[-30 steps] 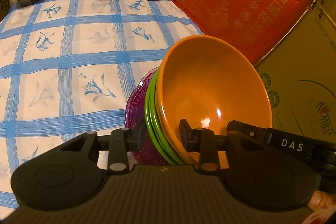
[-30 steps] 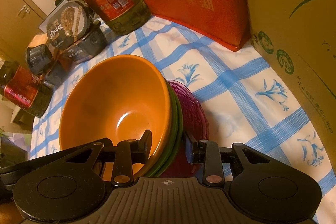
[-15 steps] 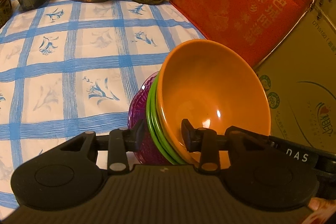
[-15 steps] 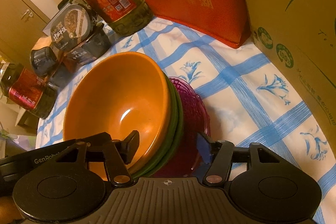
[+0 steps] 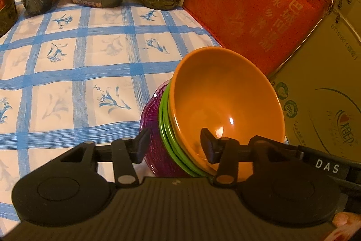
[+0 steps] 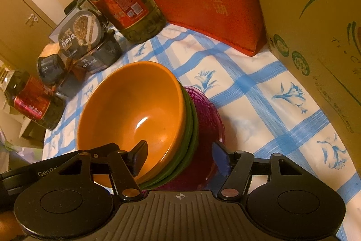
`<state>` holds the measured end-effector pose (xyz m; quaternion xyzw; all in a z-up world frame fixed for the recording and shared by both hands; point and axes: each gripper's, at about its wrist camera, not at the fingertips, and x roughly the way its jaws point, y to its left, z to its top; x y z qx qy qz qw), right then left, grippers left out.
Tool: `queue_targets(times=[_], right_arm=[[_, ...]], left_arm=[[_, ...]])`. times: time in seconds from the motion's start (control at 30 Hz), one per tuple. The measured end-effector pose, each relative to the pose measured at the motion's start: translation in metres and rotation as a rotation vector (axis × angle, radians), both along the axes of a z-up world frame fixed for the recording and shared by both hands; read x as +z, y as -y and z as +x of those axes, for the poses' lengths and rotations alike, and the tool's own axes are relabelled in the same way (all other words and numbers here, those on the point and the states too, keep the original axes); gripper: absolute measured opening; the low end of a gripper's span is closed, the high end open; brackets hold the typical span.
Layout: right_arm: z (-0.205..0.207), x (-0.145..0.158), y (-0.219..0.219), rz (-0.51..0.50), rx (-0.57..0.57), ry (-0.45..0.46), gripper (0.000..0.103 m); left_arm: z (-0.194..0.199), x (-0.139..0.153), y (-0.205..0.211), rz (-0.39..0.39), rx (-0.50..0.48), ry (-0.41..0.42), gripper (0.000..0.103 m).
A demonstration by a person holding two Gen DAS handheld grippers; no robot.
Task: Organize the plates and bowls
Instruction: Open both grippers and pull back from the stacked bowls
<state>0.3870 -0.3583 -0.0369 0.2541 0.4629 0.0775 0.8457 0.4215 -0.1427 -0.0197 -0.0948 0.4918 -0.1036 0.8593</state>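
Stack: orange bowl [image 5: 223, 105] nested in green bowls [image 5: 167, 128] and purple bowl [image 5: 151, 119], tilted, near the bench's [image 5: 67, 83] box-side edge.
Left hand-held gripper [image 5: 173, 146]: we have just been opening it; rims between jaws, unpressed.
Right hand-held gripper [image 6: 180, 155]: likewise loosened.
Advice: we withdraw slowly, watching the stack settle.

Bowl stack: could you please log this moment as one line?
bowl stack: nested, on tablecloth | left hand-held gripper: opening, straddles rim | right hand-held gripper: opening, straddles rim
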Motion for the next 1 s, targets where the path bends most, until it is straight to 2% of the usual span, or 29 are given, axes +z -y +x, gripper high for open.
queue_targets(times=[0.17,0.67,1.0], right_arm=[[-0.006,0.008,-0.001,-0.002,0.001,0.013,0.064],[-0.051,0.039,0.003,-0.009,-0.009,0.084,0.066],[-0.108,0.043,-0.011,-0.084,0.046,0.158,0.070]], left_arm=[[-0.008,0.006,-0.004,0.005,0.008,0.011,0.050],[-0.059,0.037,-0.027,-0.001,0.066,0.093,0.073],[-0.122,0.044,-0.034,0.076,0.090,0.201,0.088]])
